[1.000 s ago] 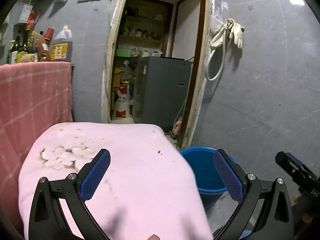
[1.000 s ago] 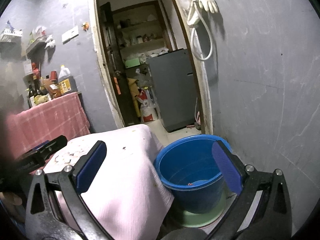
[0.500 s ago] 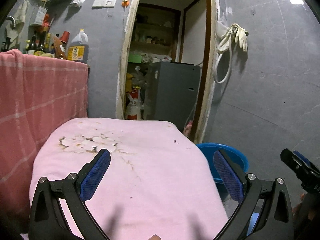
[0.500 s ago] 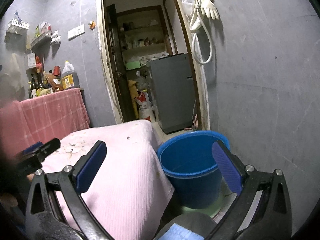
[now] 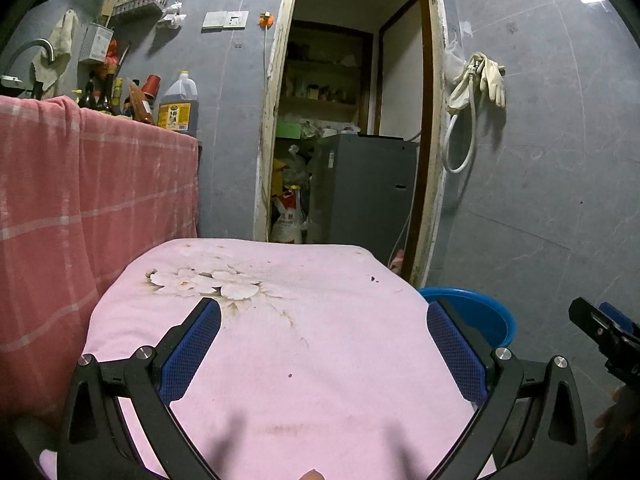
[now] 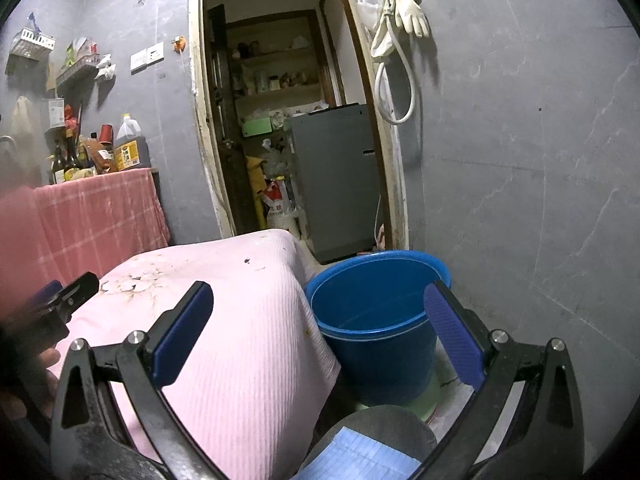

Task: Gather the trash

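A pink flowered cloth [image 5: 304, 340] covers a low table; small dark crumbs [image 5: 374, 279] lie near its far right corner. My left gripper [image 5: 324, 340] hangs open above the cloth with nothing between its blue pads. A blue bucket [image 6: 376, 320] stands on the floor just right of the table, its rim [image 5: 480, 304] showing past the cloth edge. My right gripper [image 6: 320, 328] is open and empty, held over the table's right edge and the bucket. The same crumbs [image 6: 247, 260] show in the right wrist view. Each gripper appears at the side of the other's view.
A counter draped in red checked cloth [image 5: 80, 208] stands at the left, with bottles and an oil jug [image 5: 178, 106] on top. An open doorway [image 5: 352, 128] ahead shows a grey appliance [image 5: 364, 192] and sacks. A hose and rubber gloves [image 5: 480, 80] hang on the right wall.
Both views have drawn back and tilted up: more of the wall, shelves and doorway shows, and the bucket's inside is less exposed. Both grippers stayed open.
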A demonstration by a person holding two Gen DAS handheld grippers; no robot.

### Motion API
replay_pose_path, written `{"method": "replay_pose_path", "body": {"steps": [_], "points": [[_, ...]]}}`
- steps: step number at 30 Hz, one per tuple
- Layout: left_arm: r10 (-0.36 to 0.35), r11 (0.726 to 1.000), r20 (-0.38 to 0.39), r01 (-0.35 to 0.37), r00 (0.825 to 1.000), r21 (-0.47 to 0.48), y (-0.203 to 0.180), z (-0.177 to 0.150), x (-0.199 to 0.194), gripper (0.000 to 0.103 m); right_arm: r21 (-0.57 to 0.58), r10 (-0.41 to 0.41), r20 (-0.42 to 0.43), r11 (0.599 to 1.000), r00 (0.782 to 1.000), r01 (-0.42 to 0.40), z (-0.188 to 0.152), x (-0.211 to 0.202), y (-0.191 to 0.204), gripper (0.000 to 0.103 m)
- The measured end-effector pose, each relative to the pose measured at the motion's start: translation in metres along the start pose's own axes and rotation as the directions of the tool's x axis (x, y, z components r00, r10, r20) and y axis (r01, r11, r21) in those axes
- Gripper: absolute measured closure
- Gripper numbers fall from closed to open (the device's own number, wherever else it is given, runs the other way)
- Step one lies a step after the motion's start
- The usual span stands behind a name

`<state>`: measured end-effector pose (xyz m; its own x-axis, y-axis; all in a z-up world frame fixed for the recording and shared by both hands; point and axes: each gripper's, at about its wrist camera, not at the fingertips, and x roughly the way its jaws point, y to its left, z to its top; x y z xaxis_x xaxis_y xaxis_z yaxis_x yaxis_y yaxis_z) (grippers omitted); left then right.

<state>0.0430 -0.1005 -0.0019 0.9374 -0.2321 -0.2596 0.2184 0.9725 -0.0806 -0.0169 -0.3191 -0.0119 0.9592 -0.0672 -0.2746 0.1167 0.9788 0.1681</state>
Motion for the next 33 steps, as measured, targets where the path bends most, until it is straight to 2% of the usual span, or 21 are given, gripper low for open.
{"method": "replay_pose_path", "body": {"steps": [33], "points": [[0.016,1.000,-0.003,-0.016,1.000,-0.006,0.0091,-0.0080,-0.0018,0.002,-0.004,-0.006,-0.005,1.000,1.000,0.006,-0.0026,-0.0002,0.0023,0.000]]}}
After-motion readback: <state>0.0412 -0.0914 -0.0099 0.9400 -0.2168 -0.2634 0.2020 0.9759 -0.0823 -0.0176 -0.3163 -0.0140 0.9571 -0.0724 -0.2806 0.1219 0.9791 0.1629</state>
